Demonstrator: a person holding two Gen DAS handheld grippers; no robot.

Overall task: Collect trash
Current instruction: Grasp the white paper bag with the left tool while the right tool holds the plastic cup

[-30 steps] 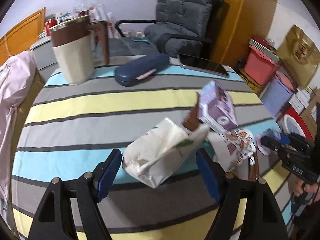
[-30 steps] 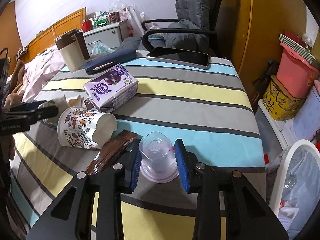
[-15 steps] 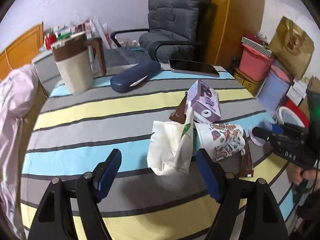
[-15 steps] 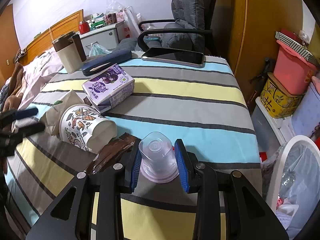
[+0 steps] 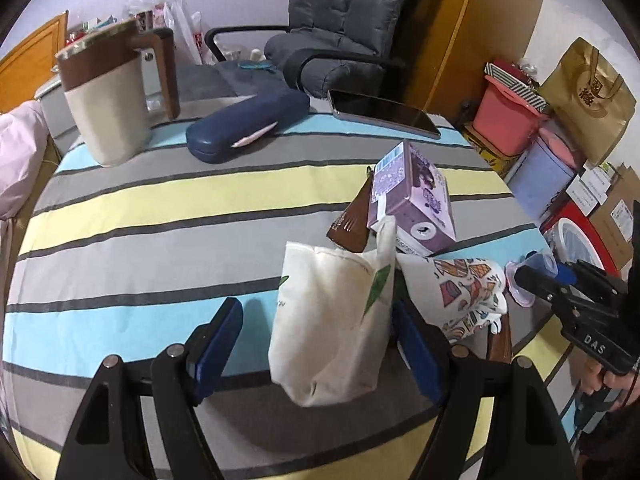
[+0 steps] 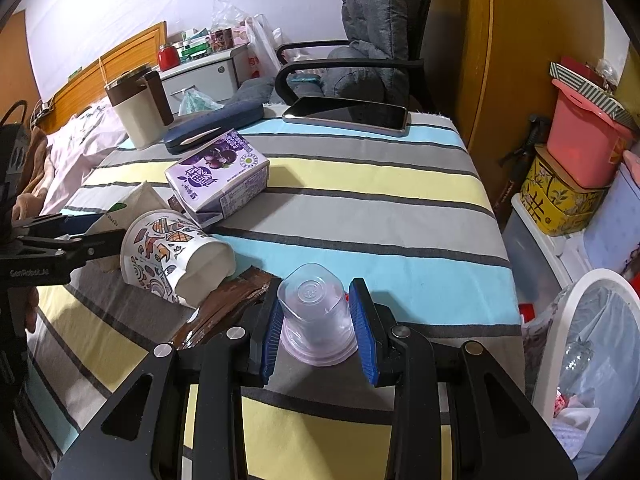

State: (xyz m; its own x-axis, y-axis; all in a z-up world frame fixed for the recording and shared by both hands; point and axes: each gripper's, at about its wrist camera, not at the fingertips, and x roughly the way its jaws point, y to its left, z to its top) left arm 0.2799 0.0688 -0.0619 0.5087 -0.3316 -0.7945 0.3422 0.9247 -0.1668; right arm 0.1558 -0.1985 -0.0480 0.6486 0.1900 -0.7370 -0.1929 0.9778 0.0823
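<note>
1. Blue-padded jaws of the right gripper (image 6: pixel 318 320) are closed narrowly on a clear plastic cup (image 6: pixel 316 318), which is held upside down with its rim at the striped tablecloth (image 6: pixel 360 208).
2. Blue pads of the left gripper (image 5: pixel 316 350) stand wide apart; a crumpled white paper bag (image 5: pixel 332 320) is seen between them. The right-hand pad lies against or just beside the bag's edge, while the left-hand pad is clearly apart from it, so no grip is shown.
3. Just left of the clear plastic cup, a brown wrapper (image 6: pixel 224 312) lies flat on the cloth, partly under a patterned paper cup (image 6: pixel 172 256) tipped on its side with its dented mouth toward the right gripper.
4. Behind the patterned paper cup, a purple drink carton (image 6: pixel 218 174) lies on its side, leaning on the other litter. In the left wrist view a second brown wrapper (image 5: pixel 352 220) is seen propped against the carton, just behind the bag.
5. Farther back on the cloth, well apart from the litter, a dark blue case (image 5: pixel 248 124), a beige and brown mug (image 5: pixel 108 100) and a dark tablet (image 6: pixel 346 114) are seen near the far edge.
6. Beyond the table a grey office chair (image 6: pixel 368 40) stands.
7. At the right of the table, below its edge, a white-rimmed bin (image 6: pixel 592 344) lined with clear plastic is seen, with some litter inside.
8. Part of a hand (image 5: pixel 600 376) is visible on the right gripper's handle in the left wrist view.
</note>
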